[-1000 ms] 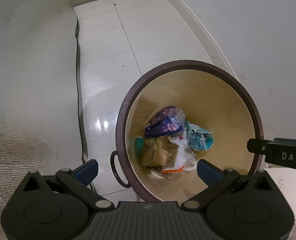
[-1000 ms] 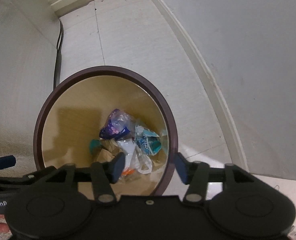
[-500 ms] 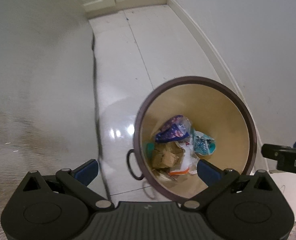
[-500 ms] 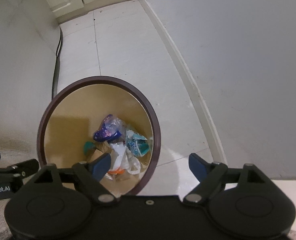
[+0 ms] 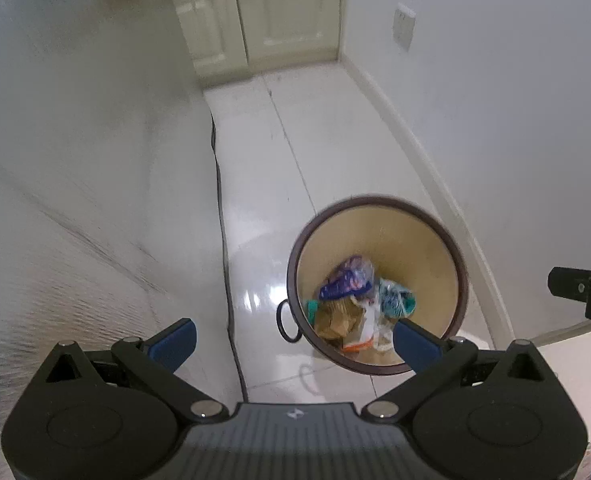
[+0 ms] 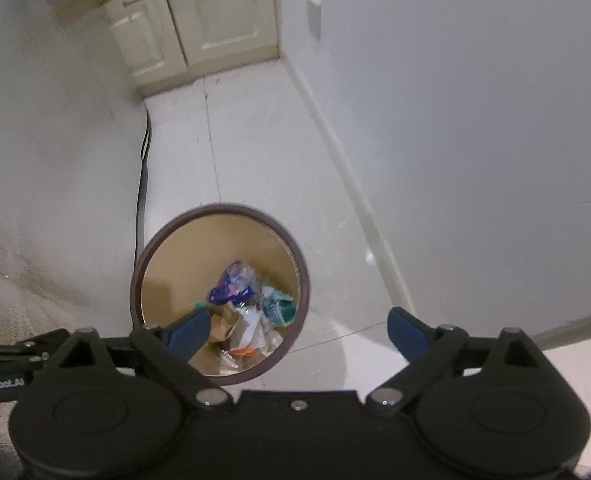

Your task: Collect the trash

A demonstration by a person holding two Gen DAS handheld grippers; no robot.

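Note:
A round trash bin (image 5: 423, 216) with a dark brown rim and tan inside stands on the white tiled floor; it also shows in the right wrist view (image 6: 163, 240). Inside lie a purple wrapper (image 5: 347, 280), a teal wrapper (image 5: 395, 300), brown paper (image 5: 335, 320) and white plastic. My left gripper (image 5: 295, 340) is open and empty, high above the bin's left side. My right gripper (image 6: 299, 330) is open and empty, above the bin's right edge. The right gripper's tip (image 5: 575, 288) shows at the left view's right edge.
A white wall (image 6: 475, 120) with a baseboard runs along the right. A pale textured surface (image 5: 55, 200) with a black cable (image 5: 219, 200) along its foot is on the left. Cream cabinets (image 5: 255, 20) close the far end. A wall switch (image 5: 401, 26) is on the right wall.
Both grippers have risen and drawn back, so the bin looks smaller and lower in view. The right gripper's fingers have spread from nearly together to wide open.

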